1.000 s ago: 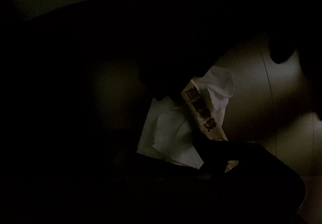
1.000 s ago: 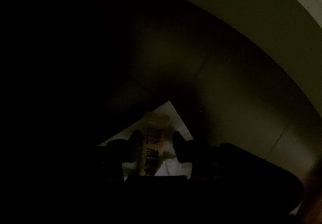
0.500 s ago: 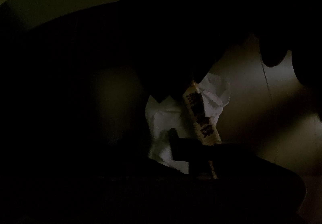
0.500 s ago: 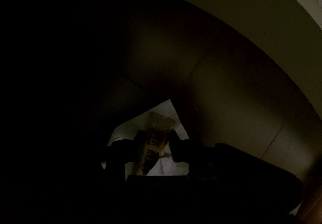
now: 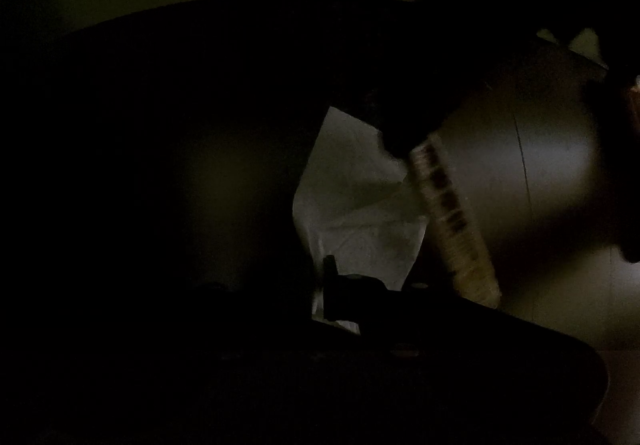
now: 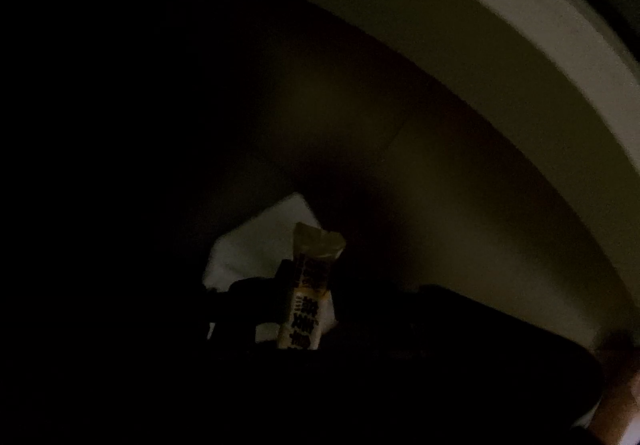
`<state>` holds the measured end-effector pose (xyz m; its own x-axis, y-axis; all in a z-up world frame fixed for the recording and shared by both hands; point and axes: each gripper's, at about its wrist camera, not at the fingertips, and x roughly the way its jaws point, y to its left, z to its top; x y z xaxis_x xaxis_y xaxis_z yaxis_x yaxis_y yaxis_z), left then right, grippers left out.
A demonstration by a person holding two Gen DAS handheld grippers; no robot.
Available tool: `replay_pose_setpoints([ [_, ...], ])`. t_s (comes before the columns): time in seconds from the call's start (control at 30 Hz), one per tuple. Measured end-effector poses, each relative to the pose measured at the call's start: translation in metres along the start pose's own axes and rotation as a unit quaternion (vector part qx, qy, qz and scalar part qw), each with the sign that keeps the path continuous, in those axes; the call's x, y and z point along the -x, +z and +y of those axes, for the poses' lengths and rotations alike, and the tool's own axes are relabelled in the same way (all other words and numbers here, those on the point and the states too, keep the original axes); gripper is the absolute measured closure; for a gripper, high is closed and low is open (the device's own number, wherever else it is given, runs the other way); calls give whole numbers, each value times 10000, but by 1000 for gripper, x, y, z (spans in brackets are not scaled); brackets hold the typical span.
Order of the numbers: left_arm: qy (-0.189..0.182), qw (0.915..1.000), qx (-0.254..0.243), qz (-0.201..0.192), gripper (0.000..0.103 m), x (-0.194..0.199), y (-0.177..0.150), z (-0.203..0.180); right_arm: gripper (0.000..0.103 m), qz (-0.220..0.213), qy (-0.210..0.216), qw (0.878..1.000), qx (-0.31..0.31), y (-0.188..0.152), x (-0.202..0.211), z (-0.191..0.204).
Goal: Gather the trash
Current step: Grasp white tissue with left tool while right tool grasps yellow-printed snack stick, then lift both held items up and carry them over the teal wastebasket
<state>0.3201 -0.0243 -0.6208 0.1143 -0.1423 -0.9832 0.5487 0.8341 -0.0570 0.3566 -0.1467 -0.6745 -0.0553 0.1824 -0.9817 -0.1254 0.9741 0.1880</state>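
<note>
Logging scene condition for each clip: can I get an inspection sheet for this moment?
Surface: dim brown surface, with a thin seam across it.
Job's things: white tissue lying on it; yellow printed wrapper held tilted over the tissue.
Clutter: nothing seen.
Grippers: right claw shut on the wrapper, its jaws having just been closing; left claw shut at the tissue, grip unclear.
Cables: nothing seen.
Surroundings: pale curved band beyond; the rest is too dark.
</note>
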Motion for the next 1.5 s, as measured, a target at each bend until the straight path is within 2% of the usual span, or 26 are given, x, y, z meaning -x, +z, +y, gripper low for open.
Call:
replay_pose_setpoints([
  [0.23, 12, 9992, 364, -133, 100, 20, -9, 7, 86, -167, -6, 9998, -97, -10, 35, -25],
  [0.43, 122, 9981, 563, -233, 100, 45, -10, 4, 86, -394, 29, 9991, 152, -22, 65, -21],
  [0.77, 385, 9953, 762, -458, 100, 96, -15, -15, 86, -769, 149, 9963, 362, -64, 102, -19],
  [0.93, 515, 9929, 892, -595, 100, 167, -20, -2, 86, -975, 215, 9941, 430, -72, 135, -19],
  [1.07, 615, 9895, 1052, -777, 100, 205, -30, -9, 86, -1184, 304, 9913, 494, -86, 170, -12],
  [1.27, 740, 9821, 1173, -1272, 100, 277, -34, -12, 86, -1616, 397, 9834, 722, -113, 225, -17],
  [1.3, 764, 9801, 1200, -1385, 100, 279, -39, -22, 86, -1692, 404, 9819, 748, -117, 235, -17],
  [1.5, 907, 9695, 1204, -1932, 100, 358, -51, -39, 86, -2132, 487, 9706, 1004, -150, 307, -9],
])
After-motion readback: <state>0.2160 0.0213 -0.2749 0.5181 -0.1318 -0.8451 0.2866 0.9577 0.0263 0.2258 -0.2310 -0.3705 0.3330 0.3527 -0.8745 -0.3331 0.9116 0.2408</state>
